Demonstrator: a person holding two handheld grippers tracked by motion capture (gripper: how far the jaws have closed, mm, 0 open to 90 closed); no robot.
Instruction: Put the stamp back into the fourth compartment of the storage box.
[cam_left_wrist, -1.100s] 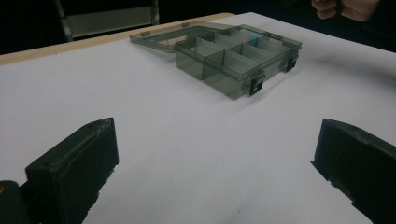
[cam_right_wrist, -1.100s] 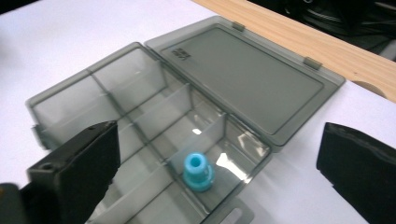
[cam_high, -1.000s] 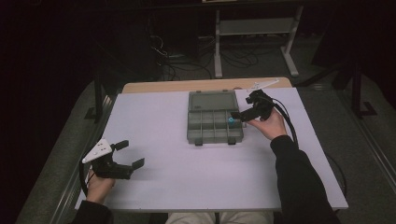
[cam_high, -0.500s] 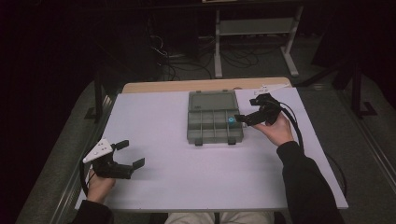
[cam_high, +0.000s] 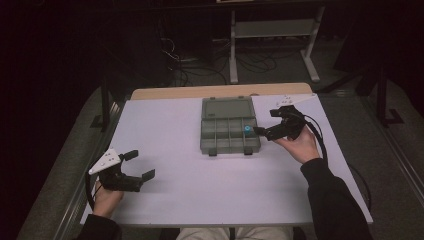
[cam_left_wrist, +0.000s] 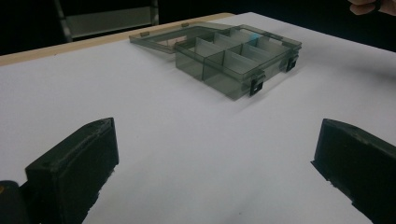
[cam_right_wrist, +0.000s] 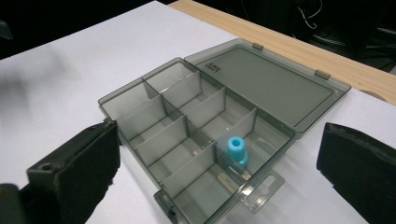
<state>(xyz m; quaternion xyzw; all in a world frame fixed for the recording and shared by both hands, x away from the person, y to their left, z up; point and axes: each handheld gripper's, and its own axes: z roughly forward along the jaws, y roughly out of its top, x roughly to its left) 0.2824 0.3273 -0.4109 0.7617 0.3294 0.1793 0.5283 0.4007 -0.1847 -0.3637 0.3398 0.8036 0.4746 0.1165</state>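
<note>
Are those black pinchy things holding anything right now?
No, nothing is held. The right hand-held gripper is open beside the grey plastic compartment box, where the small blue plastic piece sits loose. The left hand-held gripper is open over the white table.

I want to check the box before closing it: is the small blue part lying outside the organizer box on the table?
No, the blue part stands inside a compartment of the open organizer box.

White sheet (cam_high: 200, 195) covers the bench, wooden edge (cam_high: 200, 92) bare at the far side. Behind: metal frame stand (cam_high: 272, 30) on grey floor (cam_high: 380, 145), cable tangle (cam_high: 200, 62) (dark, hard to resolve).
</note>
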